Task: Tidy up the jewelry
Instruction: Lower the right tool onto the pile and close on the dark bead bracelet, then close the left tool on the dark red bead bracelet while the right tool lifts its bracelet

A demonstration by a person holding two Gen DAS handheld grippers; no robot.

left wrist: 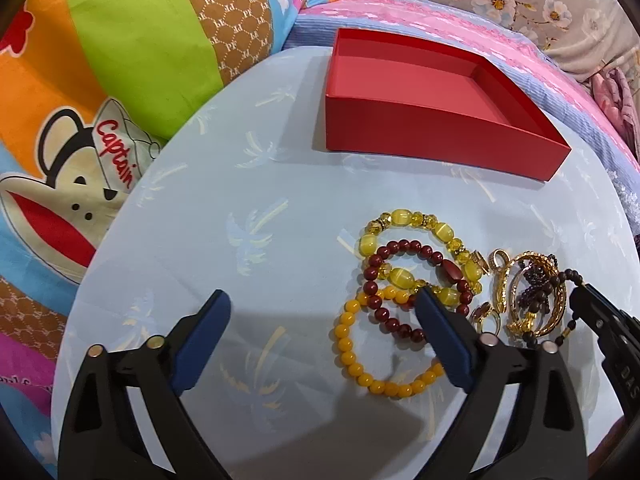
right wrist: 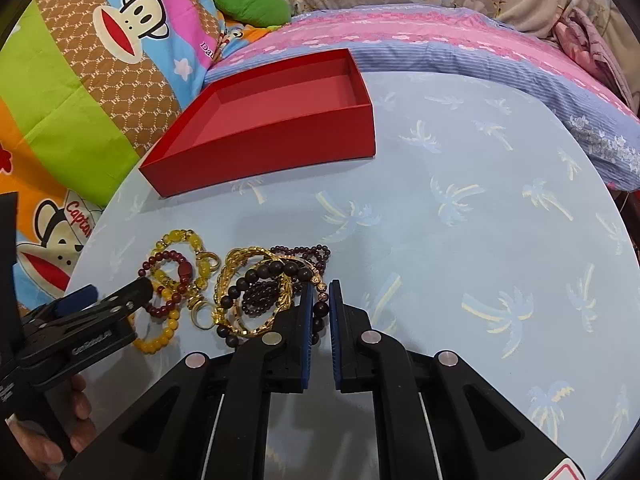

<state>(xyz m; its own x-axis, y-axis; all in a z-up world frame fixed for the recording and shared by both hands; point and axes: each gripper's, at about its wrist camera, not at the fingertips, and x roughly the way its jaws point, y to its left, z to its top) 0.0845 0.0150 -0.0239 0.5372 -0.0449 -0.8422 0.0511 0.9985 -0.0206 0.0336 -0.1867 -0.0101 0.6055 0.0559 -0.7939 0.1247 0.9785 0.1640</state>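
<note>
A pile of jewelry lies on the light blue table. It holds an orange bead bracelet [left wrist: 360,356], a dark red bead bracelet [left wrist: 400,280], a yellow stone bracelet [left wrist: 416,224], gold bangles [left wrist: 540,292] [right wrist: 256,304] and a dark bead bracelet [right wrist: 320,308]. An empty red box [left wrist: 420,92] [right wrist: 272,120] stands behind the pile. My left gripper [left wrist: 324,304] is open, its right finger over the orange and red bracelets. My right gripper [right wrist: 319,292] is nearly shut around a strand of the dark bead bracelet at the pile's right edge.
The round table [right wrist: 460,220] has a palm-tree cloth. Colourful cartoon bedding [left wrist: 100,80] lies to the left and a pink and blue quilt [right wrist: 440,40] behind. A green cushion [right wrist: 252,2] sits at the back.
</note>
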